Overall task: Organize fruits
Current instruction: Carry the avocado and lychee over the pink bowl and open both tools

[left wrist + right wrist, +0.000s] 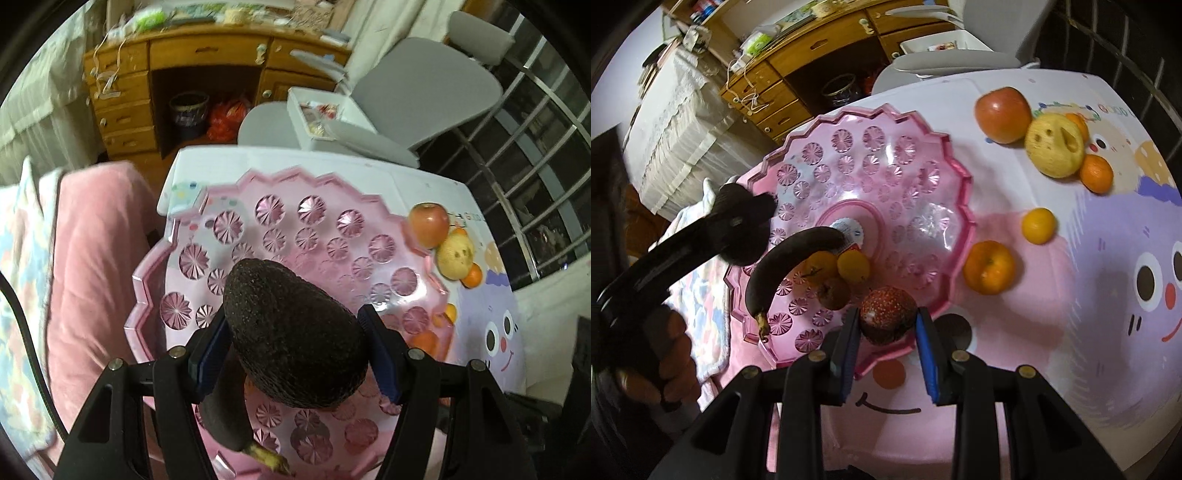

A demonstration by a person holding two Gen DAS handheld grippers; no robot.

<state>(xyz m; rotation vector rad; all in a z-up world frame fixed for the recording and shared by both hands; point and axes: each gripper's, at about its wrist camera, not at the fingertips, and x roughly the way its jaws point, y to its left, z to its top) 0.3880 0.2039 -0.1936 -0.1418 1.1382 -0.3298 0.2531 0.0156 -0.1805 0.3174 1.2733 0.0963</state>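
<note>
My left gripper (295,317) is shut on a dark, rough avocado (291,332) and hangs over the pink plastic fruit bowl (147,295). A blackened banana (790,258), two small oranges (853,266) and a small brown fruit (833,293) lie in the bowl (956,206). At the bowl's near rim, my right gripper (887,326) is shut on a dark red speckled fruit (886,306). The left gripper (746,221) shows from the side at the bowl's left edge, held by a hand (646,350). On the table lie an apple (1003,114), a yellow pear (1054,146) and several oranges (989,266).
The table wears a cartoon-print cloth (1108,295). A pink blanket (96,258) lies to the bowl's left. Beyond the table stand a grey chair (424,92) bearing a white box (321,114) and a wooden desk (177,74). Window bars (535,147) run along the right.
</note>
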